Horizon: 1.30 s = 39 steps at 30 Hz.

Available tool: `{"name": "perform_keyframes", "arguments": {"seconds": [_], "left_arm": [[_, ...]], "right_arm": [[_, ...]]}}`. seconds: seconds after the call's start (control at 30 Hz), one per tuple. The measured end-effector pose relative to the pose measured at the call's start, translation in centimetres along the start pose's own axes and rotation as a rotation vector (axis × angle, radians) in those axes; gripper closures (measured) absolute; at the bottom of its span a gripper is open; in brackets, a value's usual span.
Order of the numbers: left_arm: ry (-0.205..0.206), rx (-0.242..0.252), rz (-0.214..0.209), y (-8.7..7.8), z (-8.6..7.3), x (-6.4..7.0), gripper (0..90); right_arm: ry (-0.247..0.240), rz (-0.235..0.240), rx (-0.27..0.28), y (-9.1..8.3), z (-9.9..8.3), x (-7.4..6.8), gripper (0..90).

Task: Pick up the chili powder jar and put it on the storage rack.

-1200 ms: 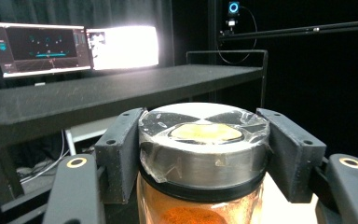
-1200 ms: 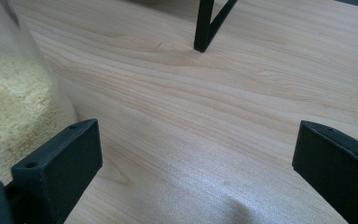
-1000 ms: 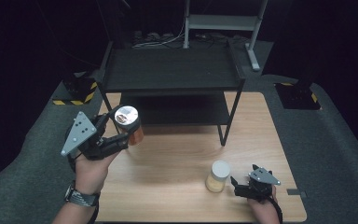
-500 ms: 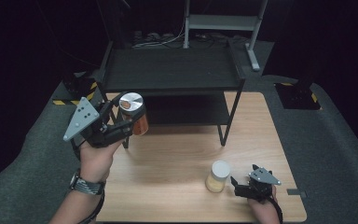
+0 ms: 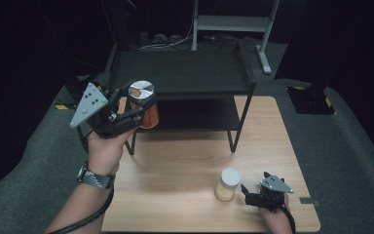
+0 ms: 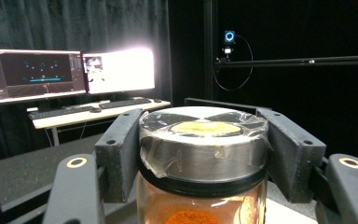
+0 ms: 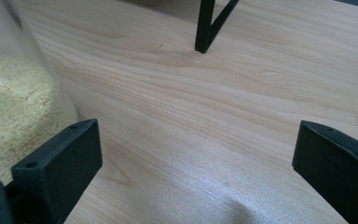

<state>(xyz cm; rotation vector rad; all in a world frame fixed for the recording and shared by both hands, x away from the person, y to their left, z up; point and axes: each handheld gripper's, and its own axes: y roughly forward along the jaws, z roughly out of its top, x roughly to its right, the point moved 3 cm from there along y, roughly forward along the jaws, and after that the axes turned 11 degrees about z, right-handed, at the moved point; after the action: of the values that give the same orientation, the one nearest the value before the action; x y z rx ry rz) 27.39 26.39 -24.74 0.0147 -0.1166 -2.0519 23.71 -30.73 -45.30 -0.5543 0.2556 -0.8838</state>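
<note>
Orange-filled jar (image 5: 145,103) sits pinched at its lid in the left gripper (image 5: 129,105); right gripper (image 5: 247,191) spread, seemingly beside the pale jar (image 5: 227,184).

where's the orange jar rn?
High view: the orange jar is off the table, clamped in the left tool at left, by the black shelf's front-left corner.

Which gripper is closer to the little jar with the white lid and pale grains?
Right. The right gripper sits open just beside the white-lidded jar of pale grains; the left gripper holds the orange-filled, silver-lidded jar far away.
</note>
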Motion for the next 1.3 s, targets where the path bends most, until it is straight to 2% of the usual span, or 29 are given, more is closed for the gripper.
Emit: {"name": "perform_keyframes", "arguments": {"seconds": [0.1, 0.23, 0.5, 0.63, 0.9, 1.3], "left_arm": [[0.005, 0.006, 0.010, 0.7, 0.6, -0.1, 34.8], [-0.007, 0.008, 0.009, 1.4, 1.1, -0.3, 34.8], [-0.023, 0.018, 0.035, 3.6, 2.6, -0.7, 34.8], [-0.012, 0.015, 0.048, 4.5, 3.1, -0.6, 34.8], [-0.009, -0.010, 0.087, 6.6, 3.3, -0.5, 34.8], [0.008, -0.024, 0.101, 9.1, 3.6, -0.3, 34.8]], "right_arm": [[0.000, 0.001, 0.000, 0.0, 0.0, 0.0, 0.8], [0.001, 0.001, 0.000, 0.0, 0.0, 0.1, 0.8], [-0.002, 0.002, 0.000, 0.0, 0.0, 0.1, 0.7], [-0.002, 0.003, 0.002, 0.0, 0.0, 0.1, 0.8], [-0.002, 0.005, 0.002, 0.0, 0.0, 0.1, 0.8], [0.003, 0.006, 0.007, -0.1, -0.1, 0.2, 0.8]]}}
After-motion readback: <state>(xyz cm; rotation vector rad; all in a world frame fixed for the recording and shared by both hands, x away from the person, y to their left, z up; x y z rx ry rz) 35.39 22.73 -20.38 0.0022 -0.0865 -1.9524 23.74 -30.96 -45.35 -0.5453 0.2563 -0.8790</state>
